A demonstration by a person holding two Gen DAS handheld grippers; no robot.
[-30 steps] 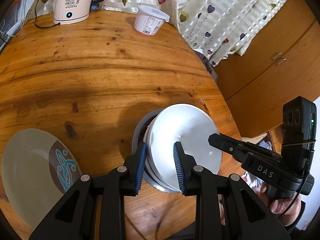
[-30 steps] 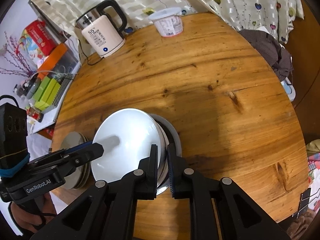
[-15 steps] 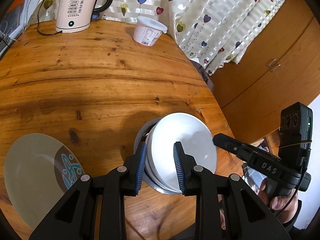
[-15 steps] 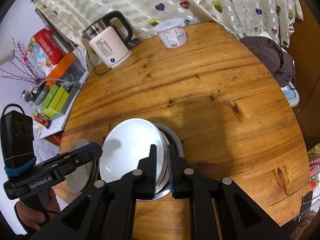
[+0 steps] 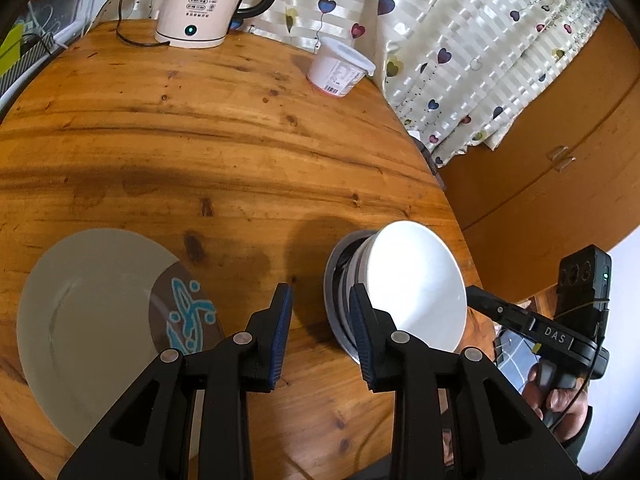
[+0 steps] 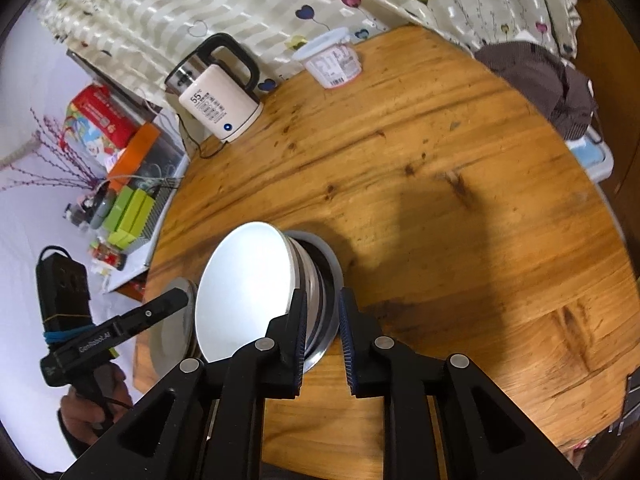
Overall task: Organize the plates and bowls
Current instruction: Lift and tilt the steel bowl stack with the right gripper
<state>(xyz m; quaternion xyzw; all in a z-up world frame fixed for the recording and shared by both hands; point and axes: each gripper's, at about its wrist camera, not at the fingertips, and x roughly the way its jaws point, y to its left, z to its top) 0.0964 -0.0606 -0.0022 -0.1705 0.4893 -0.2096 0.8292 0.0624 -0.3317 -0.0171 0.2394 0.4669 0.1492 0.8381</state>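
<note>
A stack of nested bowls with a white bowl (image 5: pixel 416 284) on top and a steel bowl (image 5: pixel 334 304) at the bottom stands near the table's front edge. It also shows in the right wrist view (image 6: pixel 244 292). My left gripper (image 5: pixel 320 324) is open and empty, just left of the stack. My right gripper (image 6: pixel 323 322) is open, its jaws straddling the rims on the stack's right side without a grip. A white plate (image 5: pixel 92 312) with a brown and blue pattern lies on the table left of my left gripper.
An electric kettle (image 5: pixel 204 0) and a lidded white tub (image 5: pixel 340 68) stand at the table's far edge by the curtain. A dark cloth (image 6: pixel 540 80) hangs off the right side. A cluttered shelf (image 6: pixel 132 200) stands beyond the left edge. Wooden cabinets (image 5: pixel 560 152) are on the right.
My left gripper let go of the bowl stack, opened and drew back to the left. My right gripper opened from its hold on the rims. Both cameras pulled back from the stack.
</note>
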